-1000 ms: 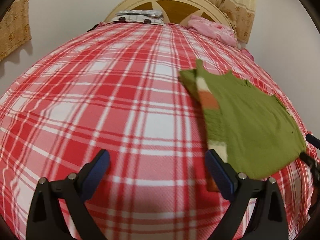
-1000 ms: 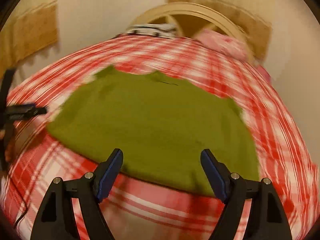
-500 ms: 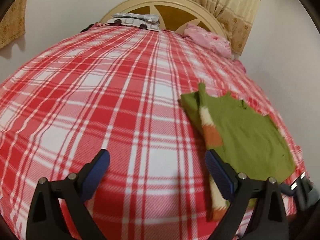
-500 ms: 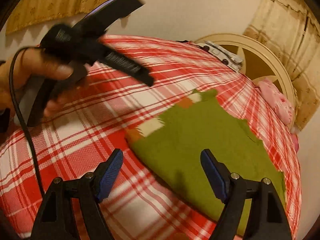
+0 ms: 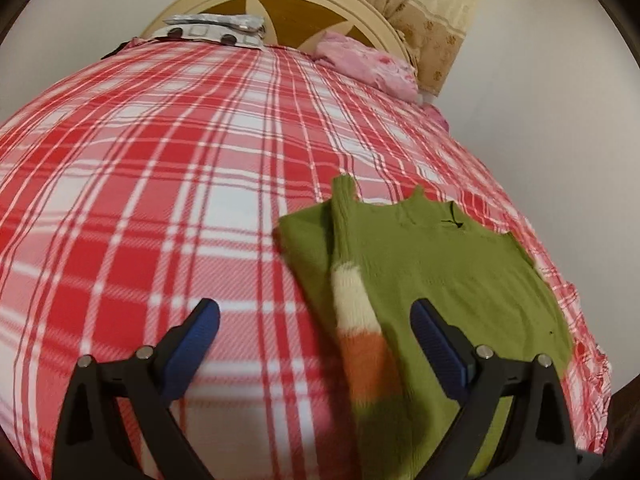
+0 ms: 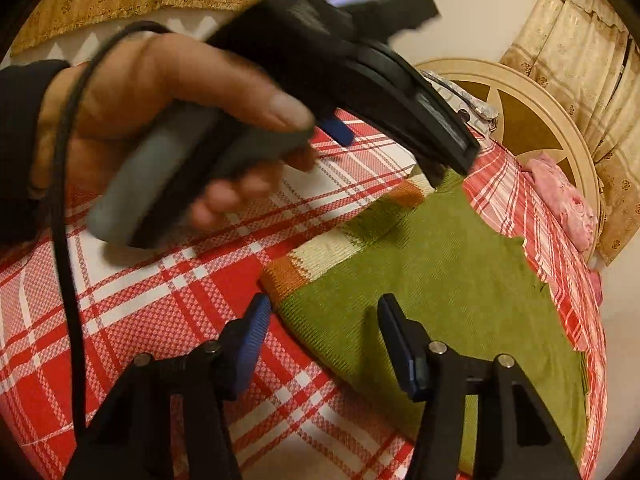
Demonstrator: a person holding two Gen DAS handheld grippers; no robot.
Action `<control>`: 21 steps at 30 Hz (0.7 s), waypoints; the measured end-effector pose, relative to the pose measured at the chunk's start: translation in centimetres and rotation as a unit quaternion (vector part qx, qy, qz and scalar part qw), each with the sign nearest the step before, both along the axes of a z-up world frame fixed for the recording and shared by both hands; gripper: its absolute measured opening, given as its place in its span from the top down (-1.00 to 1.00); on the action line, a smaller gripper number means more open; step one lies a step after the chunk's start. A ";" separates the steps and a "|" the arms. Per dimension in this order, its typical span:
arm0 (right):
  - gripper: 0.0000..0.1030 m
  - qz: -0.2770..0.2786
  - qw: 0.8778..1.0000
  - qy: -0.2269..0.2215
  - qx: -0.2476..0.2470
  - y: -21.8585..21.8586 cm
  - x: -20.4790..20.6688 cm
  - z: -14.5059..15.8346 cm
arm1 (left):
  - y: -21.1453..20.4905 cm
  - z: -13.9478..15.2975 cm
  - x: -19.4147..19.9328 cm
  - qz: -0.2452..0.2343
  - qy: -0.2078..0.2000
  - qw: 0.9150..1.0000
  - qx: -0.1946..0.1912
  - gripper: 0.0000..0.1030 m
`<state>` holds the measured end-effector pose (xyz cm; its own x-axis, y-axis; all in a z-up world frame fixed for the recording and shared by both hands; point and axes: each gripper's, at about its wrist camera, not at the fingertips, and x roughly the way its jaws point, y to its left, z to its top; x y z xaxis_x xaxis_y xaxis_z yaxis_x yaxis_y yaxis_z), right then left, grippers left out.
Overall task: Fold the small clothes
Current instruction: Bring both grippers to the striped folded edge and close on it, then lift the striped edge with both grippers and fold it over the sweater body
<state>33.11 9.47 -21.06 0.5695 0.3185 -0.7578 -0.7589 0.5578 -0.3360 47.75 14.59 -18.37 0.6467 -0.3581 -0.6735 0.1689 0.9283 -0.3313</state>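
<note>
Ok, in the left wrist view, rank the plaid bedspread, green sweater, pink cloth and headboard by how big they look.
1. Plaid bedspread, which fills most of the frame.
2. Green sweater.
3. Headboard.
4. Pink cloth.
The headboard and pink cloth sit far from the camera, so they may look smaller than they are.

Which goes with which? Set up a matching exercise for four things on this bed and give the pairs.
1 green sweater
2 pink cloth
3 left hand-held gripper
4 plaid bedsheet

A red and white
B open, holding nothing
C flat, one sleeve folded over it
D by the headboard

Pairs: 1-C, 2-D, 3-B, 4-A
</note>
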 end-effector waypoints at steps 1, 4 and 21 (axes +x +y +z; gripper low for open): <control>-0.09 0.001 1.000 0.003 0.002 -0.1 0.1 0.0 | -0.2 -0.1 0.7 -0.003 0.001 1.000 0.003 -0.91; -0.09 0.006 1.000 0.002 -0.001 0.1 0.1 0.0 | -0.1 -0.7 2.2 -0.004 0.011 1.000 -0.008 -0.87; 0.65 -0.018 0.997 0.046 0.058 -2.3 1.6 2.1 | 0.8 -1.4 4.5 -0.022 0.047 0.990 -0.131 0.74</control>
